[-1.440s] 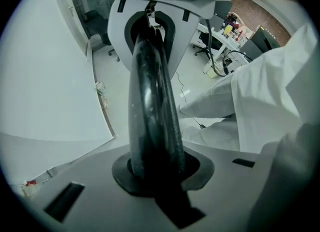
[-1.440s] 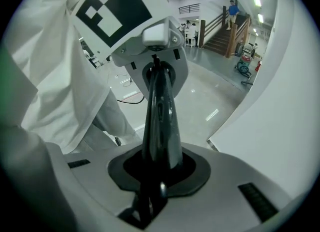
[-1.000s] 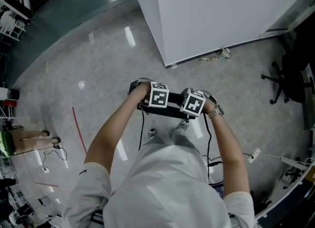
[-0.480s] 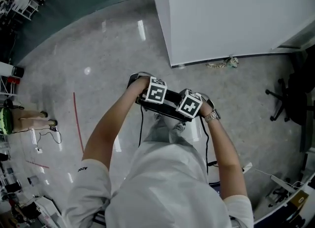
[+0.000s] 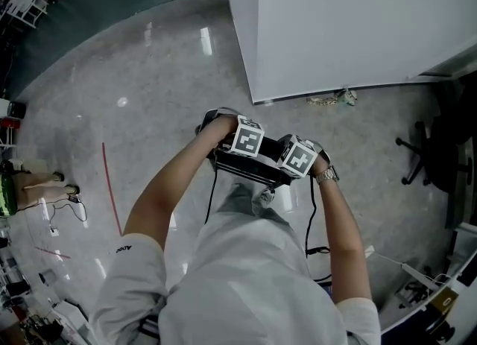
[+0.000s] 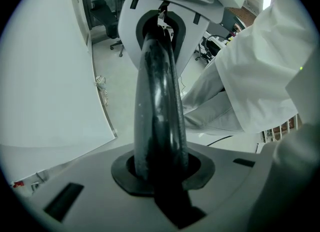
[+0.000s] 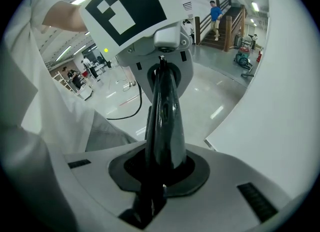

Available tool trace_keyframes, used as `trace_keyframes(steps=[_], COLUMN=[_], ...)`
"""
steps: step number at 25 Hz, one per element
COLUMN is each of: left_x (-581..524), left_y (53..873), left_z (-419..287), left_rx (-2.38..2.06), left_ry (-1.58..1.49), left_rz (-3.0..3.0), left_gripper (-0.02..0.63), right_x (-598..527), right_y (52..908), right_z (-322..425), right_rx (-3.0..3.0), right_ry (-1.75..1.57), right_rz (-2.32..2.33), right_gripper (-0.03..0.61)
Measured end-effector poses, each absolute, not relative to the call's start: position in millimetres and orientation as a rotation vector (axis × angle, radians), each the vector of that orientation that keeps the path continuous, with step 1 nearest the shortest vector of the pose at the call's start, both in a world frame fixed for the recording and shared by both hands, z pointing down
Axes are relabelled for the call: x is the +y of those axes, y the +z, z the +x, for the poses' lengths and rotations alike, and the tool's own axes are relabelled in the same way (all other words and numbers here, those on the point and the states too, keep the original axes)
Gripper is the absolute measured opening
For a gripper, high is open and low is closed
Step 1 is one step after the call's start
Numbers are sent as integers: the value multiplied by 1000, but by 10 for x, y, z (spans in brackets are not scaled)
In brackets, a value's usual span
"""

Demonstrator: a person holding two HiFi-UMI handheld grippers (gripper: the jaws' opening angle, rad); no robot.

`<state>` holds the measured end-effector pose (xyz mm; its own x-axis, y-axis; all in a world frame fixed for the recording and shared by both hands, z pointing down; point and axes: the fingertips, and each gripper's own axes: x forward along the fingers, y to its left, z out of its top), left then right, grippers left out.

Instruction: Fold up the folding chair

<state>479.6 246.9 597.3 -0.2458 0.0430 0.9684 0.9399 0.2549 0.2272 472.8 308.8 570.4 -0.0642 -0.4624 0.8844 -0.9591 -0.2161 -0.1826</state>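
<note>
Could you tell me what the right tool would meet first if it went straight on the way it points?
The right tool grips the chair, so the chair itself comes first; what lies beyond is unclear.

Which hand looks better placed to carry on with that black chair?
Right, narrowly. The right gripper is clamped on the chair, while the left gripper has its jaws opening with the chair between them.

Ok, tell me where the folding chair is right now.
Head view, centre: the folding chair is a black bar held crosswise before the person's legs, just below the near corner of the white partition.
</note>
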Motion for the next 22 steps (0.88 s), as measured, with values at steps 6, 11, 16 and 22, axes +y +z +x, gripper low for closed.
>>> trace_keyframes(steps=[6,11,16,22], left_x=[2510,2535,2572,2489], left_y=[6029,6068,6102,6075], left_z=[5093,5221,5387,5551], left_rx=[-1565,-1575,-1570,-1553], left_ry=[-1174,-1174,-1199,-1228], left_rz=[-929,-918,-941,-1010], left_gripper=[84,84,84,84], right_x=[3138,3175,3216,3118], right_y=[5778,5824,5856,5814], right_z=[5038,5169,5349,5573], right_rx=[-1540,-1553,-1570,-1600], right_ry=[1250,1297,1341,1297], right_rz=[1689,1683,1655,1594], right_gripper=[63,63,63,64])
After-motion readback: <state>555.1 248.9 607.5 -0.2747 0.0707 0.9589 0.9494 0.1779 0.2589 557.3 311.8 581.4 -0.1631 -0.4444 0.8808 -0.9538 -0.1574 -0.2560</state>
